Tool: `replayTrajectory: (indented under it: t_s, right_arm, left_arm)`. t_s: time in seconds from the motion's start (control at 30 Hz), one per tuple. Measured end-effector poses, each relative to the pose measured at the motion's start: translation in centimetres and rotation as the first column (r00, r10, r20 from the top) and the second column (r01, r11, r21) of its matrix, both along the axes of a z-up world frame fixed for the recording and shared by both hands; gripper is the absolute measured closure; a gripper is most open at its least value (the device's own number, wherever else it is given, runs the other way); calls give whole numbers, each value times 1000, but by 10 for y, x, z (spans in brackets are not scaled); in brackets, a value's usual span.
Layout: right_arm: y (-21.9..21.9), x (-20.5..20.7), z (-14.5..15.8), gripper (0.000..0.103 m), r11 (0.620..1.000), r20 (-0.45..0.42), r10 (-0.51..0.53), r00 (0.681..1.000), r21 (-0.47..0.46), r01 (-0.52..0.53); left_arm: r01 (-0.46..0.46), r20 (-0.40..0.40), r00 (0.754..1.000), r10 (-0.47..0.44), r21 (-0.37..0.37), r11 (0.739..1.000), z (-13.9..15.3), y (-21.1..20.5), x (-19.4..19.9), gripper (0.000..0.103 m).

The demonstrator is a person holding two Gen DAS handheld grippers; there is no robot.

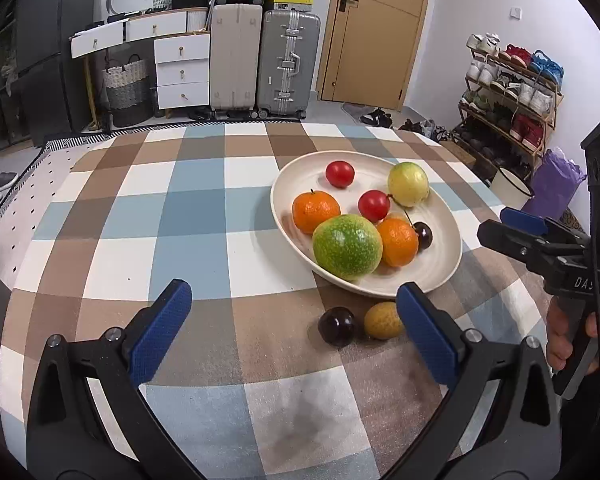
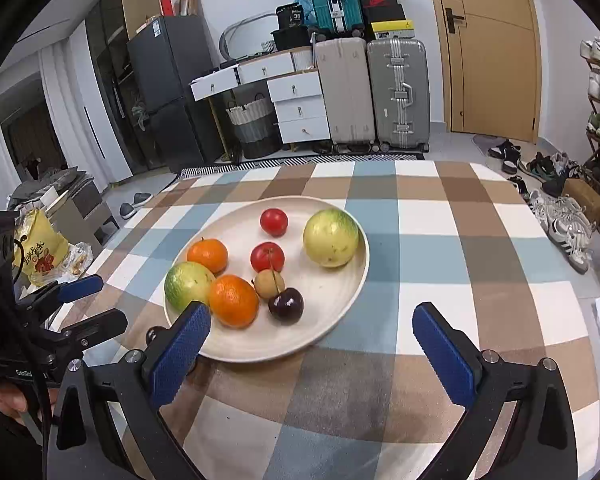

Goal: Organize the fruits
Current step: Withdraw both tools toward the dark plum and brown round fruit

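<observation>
A cream plate [image 1: 364,286] [image 2: 340,320] on the checked tablecloth holds two oranges [image 1: 315,210], two red fruits [image 1: 340,174], a green fruit [image 1: 347,247], a yellow-green fruit [image 1: 408,184], a dark cherry [image 2: 286,306] and a small tan fruit [image 2: 268,283]. On the cloth in front of the plate lie a dark cherry [image 1: 337,326] and a small yellow-brown fruit [image 1: 382,321]. My left gripper [image 1: 294,320] is open and empty, just short of these two. My right gripper [image 2: 312,334] is open and empty over the plate's near edge.
The right gripper shows at the left wrist view's right edge [image 1: 540,240]; the left gripper shows at the right wrist view's left [image 2: 80,308]. Beyond the table stand suitcases [image 1: 260,60], drawers [image 1: 180,72], a door [image 1: 376,28] and a shoe rack [image 1: 512,92].
</observation>
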State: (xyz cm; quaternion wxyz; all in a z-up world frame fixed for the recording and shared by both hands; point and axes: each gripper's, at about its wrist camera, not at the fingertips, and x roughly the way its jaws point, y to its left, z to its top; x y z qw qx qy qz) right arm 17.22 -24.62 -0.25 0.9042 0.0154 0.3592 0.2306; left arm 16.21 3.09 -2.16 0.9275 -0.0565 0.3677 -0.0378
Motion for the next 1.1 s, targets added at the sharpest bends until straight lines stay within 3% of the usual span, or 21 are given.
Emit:
replayTrajectory:
  t_s: [0.2, 0.47, 0.8, 1.1]
  right_arm:
    - [6, -1, -8, 0, 1000, -35, 21, 999, 10, -21]
    - [16, -1, -18, 0, 999, -79, 36, 996, -18, -37]
    - [39, -14, -21, 2, 981, -112, 193, 975, 6, -193]
    - [63, -28, -27, 21, 947, -154, 318, 935, 12, -321]
  left_arm:
    - [3, -42, 999, -4, -23, 1000, -11, 0, 3, 1]
    - [5, -77, 997, -5, 7, 1000, -21, -3, 7, 1]
    - [-28, -78, 997, 29, 14, 1000, -18, 17, 8, 1]
    - [-50, -83, 995, 48, -25, 998, -17, 31, 9, 1]
